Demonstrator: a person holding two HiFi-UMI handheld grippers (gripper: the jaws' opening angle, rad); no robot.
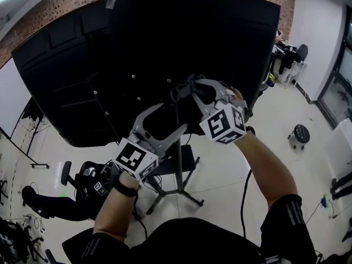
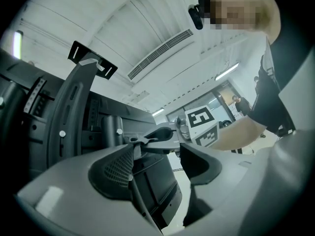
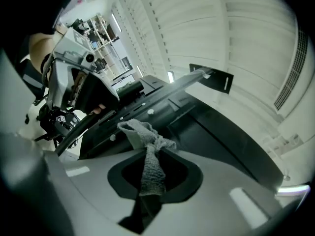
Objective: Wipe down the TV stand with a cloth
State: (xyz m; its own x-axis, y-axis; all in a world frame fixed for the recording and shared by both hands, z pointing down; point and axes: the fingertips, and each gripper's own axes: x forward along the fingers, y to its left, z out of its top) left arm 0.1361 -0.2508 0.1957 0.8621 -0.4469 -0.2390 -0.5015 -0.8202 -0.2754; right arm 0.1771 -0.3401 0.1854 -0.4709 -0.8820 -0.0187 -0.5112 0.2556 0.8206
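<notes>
A big black TV back panel (image 1: 165, 43) stands on a metal TV stand with a pole (image 1: 179, 164) and splayed legs. My right gripper (image 1: 192, 89) is raised in front of the panel, shut on a grey cloth (image 1: 184, 88). In the right gripper view the cloth (image 3: 147, 154) hangs pinched between the jaws, its bunched end toward the black mounting rails (image 3: 162, 100). My left gripper (image 1: 169, 115) sits just below and left of it, open and empty. In the left gripper view its pads (image 2: 115, 168) stand apart, and the right gripper's marker cube (image 2: 202, 124) shows beyond them.
A round black stool (image 1: 300, 133) stands on the pale floor at the right. A black office chair (image 1: 82, 180) with gear sits at the lower left. Cables trail near the stand's legs (image 1: 187, 194). A white board (image 1: 11, 92) leans at the left.
</notes>
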